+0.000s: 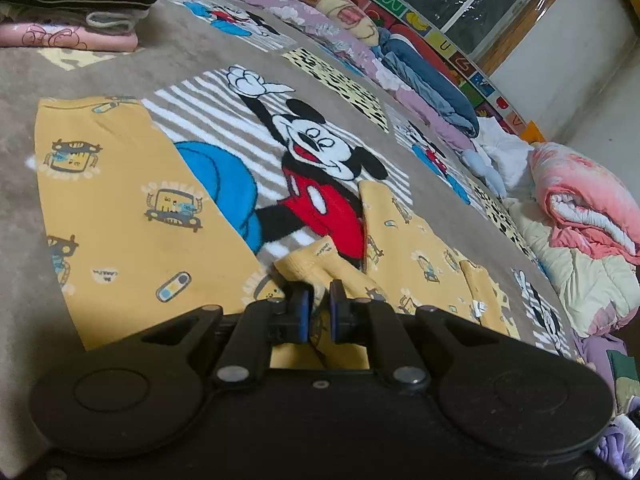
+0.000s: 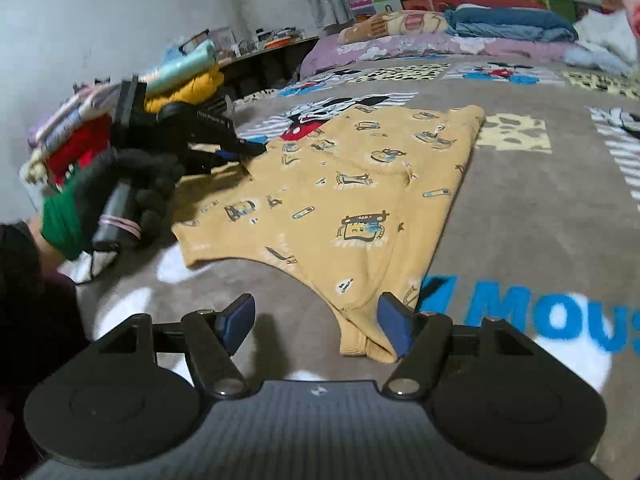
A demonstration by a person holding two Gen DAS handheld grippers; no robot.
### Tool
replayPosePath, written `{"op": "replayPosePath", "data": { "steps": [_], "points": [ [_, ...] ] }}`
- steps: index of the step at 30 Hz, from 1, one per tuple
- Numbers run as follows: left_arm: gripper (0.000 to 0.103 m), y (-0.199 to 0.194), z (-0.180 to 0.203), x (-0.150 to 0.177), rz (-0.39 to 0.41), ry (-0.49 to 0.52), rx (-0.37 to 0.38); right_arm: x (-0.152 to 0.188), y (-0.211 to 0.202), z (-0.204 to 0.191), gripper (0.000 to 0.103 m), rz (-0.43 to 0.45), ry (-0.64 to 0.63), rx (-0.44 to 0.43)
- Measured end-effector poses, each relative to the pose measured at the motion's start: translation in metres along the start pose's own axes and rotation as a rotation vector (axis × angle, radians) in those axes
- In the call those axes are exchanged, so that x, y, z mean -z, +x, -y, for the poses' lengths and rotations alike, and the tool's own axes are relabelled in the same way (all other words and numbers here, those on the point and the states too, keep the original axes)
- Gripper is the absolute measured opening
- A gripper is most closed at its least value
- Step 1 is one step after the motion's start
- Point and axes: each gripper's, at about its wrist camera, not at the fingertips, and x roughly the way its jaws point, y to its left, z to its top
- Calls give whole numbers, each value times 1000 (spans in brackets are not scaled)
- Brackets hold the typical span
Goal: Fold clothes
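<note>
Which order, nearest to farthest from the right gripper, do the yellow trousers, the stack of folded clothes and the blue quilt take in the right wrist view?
1. yellow trousers: a cuff lies between the open jaws of the right gripper.
2. stack of folded clothes: far left, behind the left gripper.
3. blue quilt: top right, by the wall.

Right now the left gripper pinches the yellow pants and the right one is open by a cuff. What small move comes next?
Probably close the right gripper on the near cuff: its jaws stand open with that hem beside one pad, while the left gripper already clamps the yellow pants.
</note>
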Motion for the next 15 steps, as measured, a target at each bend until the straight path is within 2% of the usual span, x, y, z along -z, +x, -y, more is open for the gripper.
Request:
{"op": "replayPosePath", "data": {
  "steps": [9, 15],
  "points": [
    [2, -1, -5, -1, 26, -10, 6, 4, -3, -14, 69, 0, -99, 30],
    [0, -11, 4, -2, 66, -1, 11, 0, -10, -11, 67, 61, -101, 46]
  ]
}}
